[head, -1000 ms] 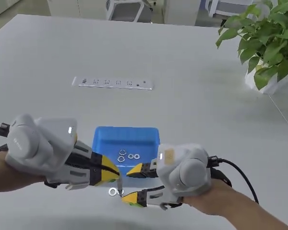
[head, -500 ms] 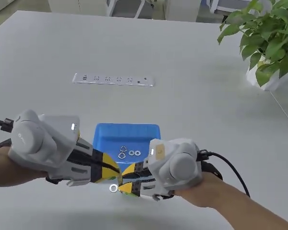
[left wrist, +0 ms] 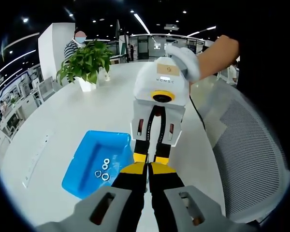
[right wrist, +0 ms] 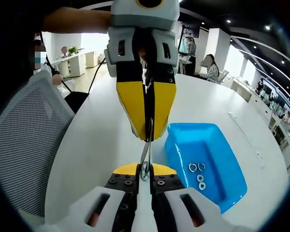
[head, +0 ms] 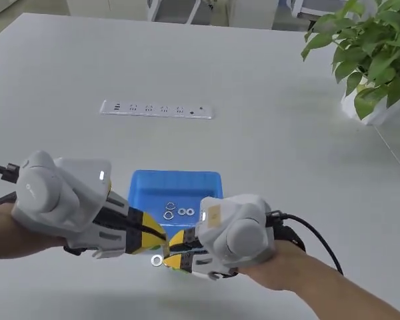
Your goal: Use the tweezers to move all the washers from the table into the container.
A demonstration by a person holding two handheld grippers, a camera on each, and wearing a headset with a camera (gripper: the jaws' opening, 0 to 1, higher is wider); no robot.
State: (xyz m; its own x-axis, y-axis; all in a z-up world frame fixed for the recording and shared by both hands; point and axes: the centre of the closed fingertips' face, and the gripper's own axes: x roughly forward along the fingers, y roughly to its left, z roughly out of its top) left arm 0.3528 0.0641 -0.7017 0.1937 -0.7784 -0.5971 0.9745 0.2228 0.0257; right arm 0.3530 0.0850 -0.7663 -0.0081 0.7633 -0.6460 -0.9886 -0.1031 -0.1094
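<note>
My left gripper (head: 161,235) is shut on thin metal tweezers (right wrist: 146,150), which point from its yellow jaws (right wrist: 149,133) toward my right gripper (right wrist: 145,170). The right gripper (head: 172,250) faces the left one tip to tip, its jaws shut on the tweezers' front end. A steel washer (head: 157,260) lies on the white table just under the two sets of jaws, at the tweezers' tip (right wrist: 144,176). Behind them stands the blue container (head: 177,177) with three washers (head: 177,213) in it. The tweezers are hidden in the left gripper view.
A white power strip (head: 157,110) lies farther back on the table. A potted plant (head: 373,53) stands at the far right. A mesh chair (right wrist: 24,140) sits at the table's near edge, and people are at desks in the background.
The right gripper's jaws, open a second ago, have shut and slid left against the left gripper's tips. The left gripper and the washer on the table stay where they were.
</note>
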